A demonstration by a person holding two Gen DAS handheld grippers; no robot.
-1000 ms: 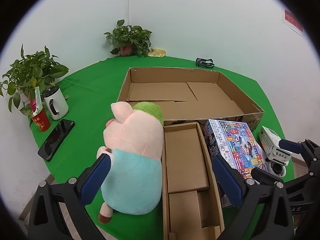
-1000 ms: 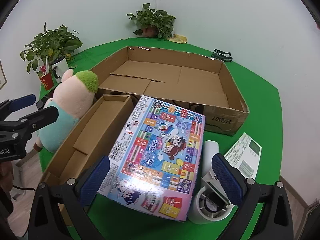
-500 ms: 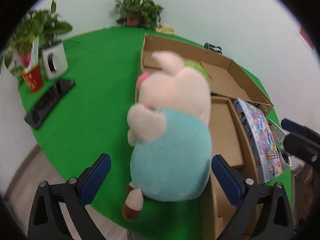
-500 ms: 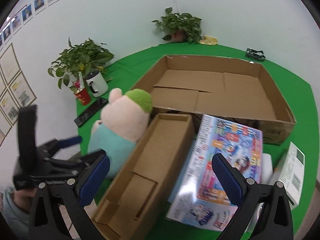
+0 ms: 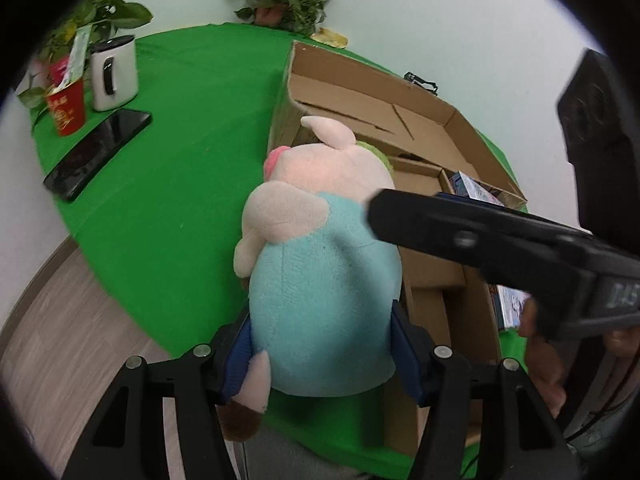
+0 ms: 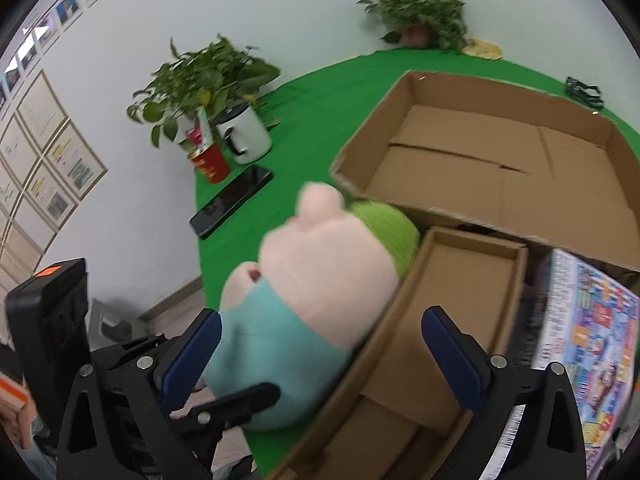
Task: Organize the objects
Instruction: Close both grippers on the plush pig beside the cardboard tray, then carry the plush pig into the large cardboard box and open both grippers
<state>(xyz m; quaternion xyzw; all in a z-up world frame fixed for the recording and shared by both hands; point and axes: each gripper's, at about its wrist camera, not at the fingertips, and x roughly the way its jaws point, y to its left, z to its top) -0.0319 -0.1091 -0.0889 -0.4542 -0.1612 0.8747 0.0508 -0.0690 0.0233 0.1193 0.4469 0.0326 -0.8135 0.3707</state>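
Note:
A plush pig (image 5: 320, 288) in a teal shirt with green hair sits on the green table (image 5: 180, 168), against a narrow open cardboard box (image 5: 432, 272). My left gripper (image 5: 322, 354) has the pig's body between its blue pads; its jaws are closing and press on the teal sides. My right gripper (image 6: 320, 364) stands open above the pig (image 6: 320, 280) and the narrow box's (image 6: 460, 300) left wall, gripping nothing. Its black finger (image 5: 480, 236) crosses the left wrist view. A colourful game box (image 6: 592, 328) lies to the right.
A large shallow cardboard box (image 6: 500, 160) stands behind. A phone (image 5: 96, 152), white mug (image 5: 114, 72), red cup (image 5: 66, 108) and potted plant (image 6: 200, 80) sit at the table's left. A black clip (image 5: 420, 80) lies far back. The table edge and floor are close left.
My left gripper has come down onto the pig and its jaws have narrowed around the teal body. My right gripper has swung left from the game box to over the pig and narrow box.

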